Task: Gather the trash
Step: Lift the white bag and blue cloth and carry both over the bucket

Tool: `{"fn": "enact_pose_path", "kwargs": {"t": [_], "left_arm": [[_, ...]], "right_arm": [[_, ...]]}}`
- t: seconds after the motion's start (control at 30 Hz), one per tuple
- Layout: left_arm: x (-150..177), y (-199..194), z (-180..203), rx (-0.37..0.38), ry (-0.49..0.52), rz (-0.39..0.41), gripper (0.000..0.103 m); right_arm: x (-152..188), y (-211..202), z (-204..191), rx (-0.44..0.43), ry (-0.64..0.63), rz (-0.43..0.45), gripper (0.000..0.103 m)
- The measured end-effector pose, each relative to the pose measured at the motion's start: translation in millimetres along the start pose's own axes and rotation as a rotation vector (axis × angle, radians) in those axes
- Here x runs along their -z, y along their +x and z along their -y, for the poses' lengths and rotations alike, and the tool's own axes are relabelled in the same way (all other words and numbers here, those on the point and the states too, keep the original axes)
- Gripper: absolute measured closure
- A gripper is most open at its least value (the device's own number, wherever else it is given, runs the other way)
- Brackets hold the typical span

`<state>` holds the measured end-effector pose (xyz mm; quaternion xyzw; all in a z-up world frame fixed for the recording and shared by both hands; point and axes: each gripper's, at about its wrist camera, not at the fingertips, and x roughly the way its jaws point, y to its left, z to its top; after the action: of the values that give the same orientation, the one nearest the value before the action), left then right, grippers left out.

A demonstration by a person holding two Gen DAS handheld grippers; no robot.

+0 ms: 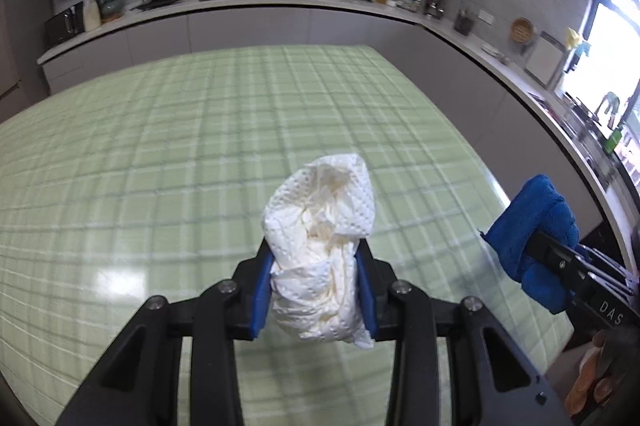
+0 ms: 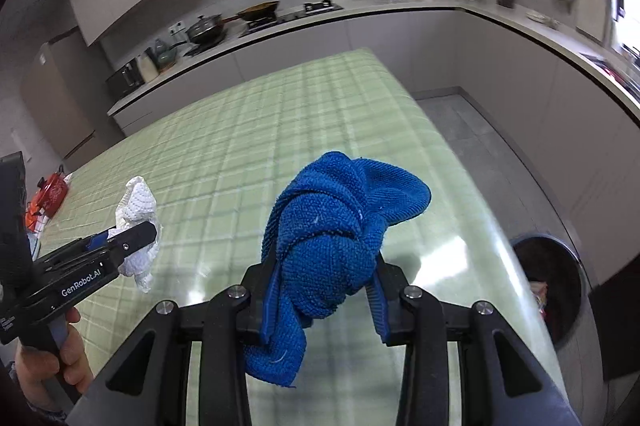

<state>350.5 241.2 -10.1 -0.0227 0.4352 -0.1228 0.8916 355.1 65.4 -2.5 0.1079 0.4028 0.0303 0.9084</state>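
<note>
A crumpled white paper towel (image 1: 320, 246) is pinched between the blue pads of my left gripper (image 1: 316, 290), which is shut on it above the green checked table (image 1: 200, 146). A bunched blue cloth (image 2: 332, 238) sits in my right gripper (image 2: 324, 290), shut on it over the table's right part. In the left wrist view the blue cloth (image 1: 532, 226) and the right gripper show at the right edge. In the right wrist view the paper towel (image 2: 138, 222) and the left gripper (image 2: 132, 238) show at the left, held by a person's hand (image 2: 52, 358).
A dark round bin (image 2: 556, 286) stands on the floor beside the table's right edge. A red item (image 2: 50, 192) lies at the table's far left. A kitchen counter (image 1: 280, 6) with pans and bottles runs along the back and right walls.
</note>
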Motion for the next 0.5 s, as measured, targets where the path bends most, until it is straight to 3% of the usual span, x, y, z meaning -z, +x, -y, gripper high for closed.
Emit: {"fn": "enact_pose_path", "kwargs": {"t": [0.23, 0.5], "left_arm": [[22, 2, 65, 0.044, 0.041, -0.048, 0.065], [19, 3, 178, 0.034, 0.066, 0.012, 0.065]], "right_arm": [[35, -42, 66, 0.042, 0.063, -0.017, 0.063], [37, -74, 179, 0.004, 0.071, 0.025, 0.063]]}}
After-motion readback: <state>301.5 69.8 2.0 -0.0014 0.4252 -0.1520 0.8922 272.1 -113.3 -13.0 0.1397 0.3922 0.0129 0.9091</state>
